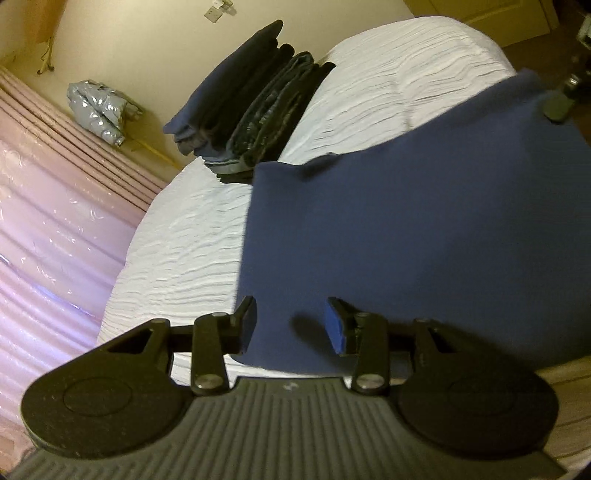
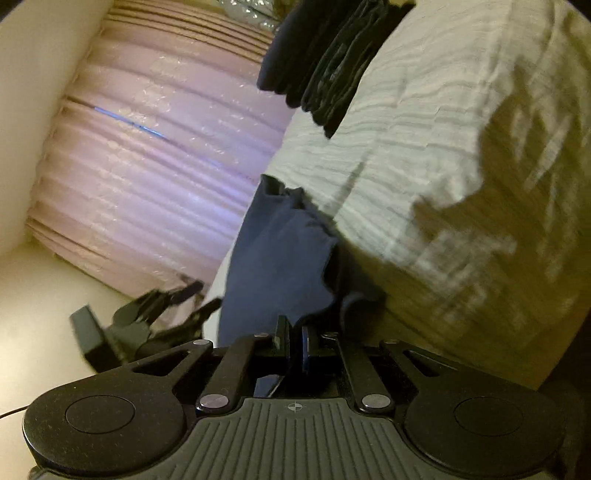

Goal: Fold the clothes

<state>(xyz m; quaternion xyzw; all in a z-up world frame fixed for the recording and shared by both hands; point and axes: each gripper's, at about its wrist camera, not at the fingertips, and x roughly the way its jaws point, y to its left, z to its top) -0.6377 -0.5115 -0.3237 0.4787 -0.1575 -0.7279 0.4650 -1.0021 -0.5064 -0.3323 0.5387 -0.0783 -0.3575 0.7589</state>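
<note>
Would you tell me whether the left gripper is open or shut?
Open: the left gripper shows a clear gap above the blue garment.

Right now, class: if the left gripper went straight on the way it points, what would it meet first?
Most likely the navy garment spread on the white bedspread: the open left gripper already sits over its near edge. Depth is uncertain in the fisheye view.

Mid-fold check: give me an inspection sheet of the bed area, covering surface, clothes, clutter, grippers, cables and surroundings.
Surface: bed with white textured cover, wrinkled.
Job's things: blue garment spread on the bed; stack of folded dark clothes at the far edge.
Clutter: silver plastic bag on the floor.
Grippers: left hand-held gripper open over the garment's near edge; right hand-held gripper shut on the blue garment.
Cables: nothing seen.
Surroundings: pink wrapped mattress beside the bed; wall socket.
</note>
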